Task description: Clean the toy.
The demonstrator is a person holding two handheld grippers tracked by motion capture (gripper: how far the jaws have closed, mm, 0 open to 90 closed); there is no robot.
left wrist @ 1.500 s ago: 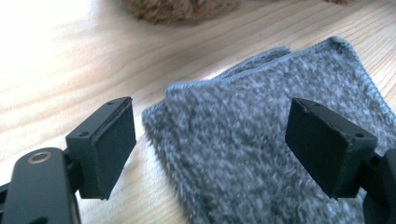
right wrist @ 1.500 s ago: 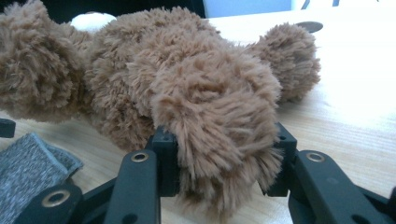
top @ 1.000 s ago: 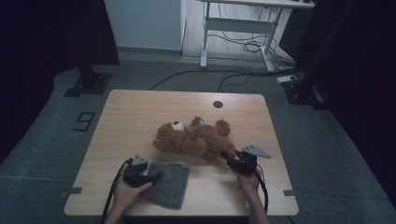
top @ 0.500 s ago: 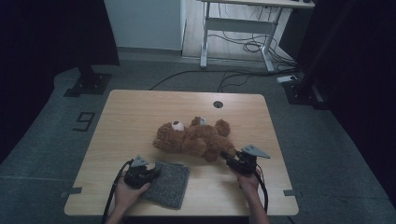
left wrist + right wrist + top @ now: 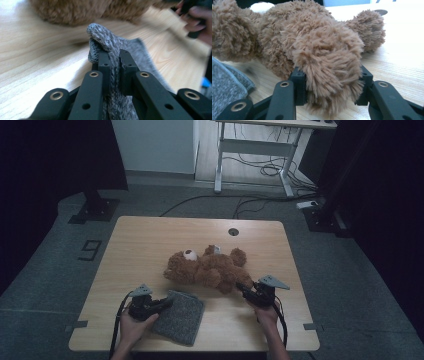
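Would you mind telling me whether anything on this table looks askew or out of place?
The teddy bear lies toppled on the table, one limb clamped in the right gripper. The grey knit cloth sits skewed to the table's front edge, its corner bunched up between the jaws of the left gripper. Nothing looks spilled or damaged.
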